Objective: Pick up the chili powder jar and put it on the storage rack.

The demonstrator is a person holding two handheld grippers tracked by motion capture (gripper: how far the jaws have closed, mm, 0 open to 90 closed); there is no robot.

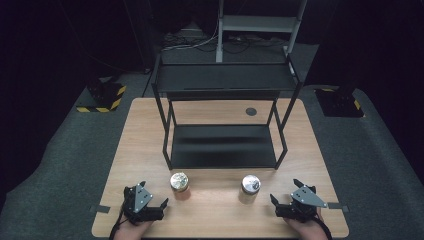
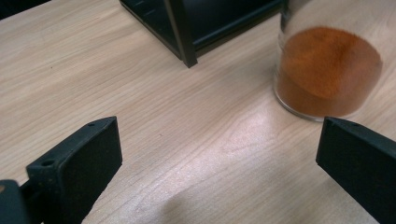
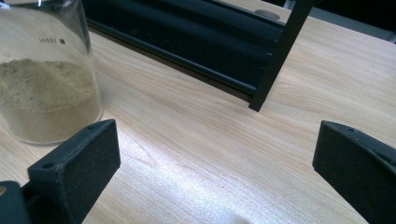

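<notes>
Both jars stand upright before the rack: orange jar nearest left gripper, tan jar nearest right gripper, jaws wide, empty.

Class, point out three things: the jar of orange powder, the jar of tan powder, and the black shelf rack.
jar of orange powder (image 2: 327, 70), left gripper view, on the powder behind the glass.
jar of tan powder (image 3: 44, 98), right gripper view, on the powder-filled lower wall.
black shelf rack (image 1: 222, 145), high view, on its lower shelf.
</notes>
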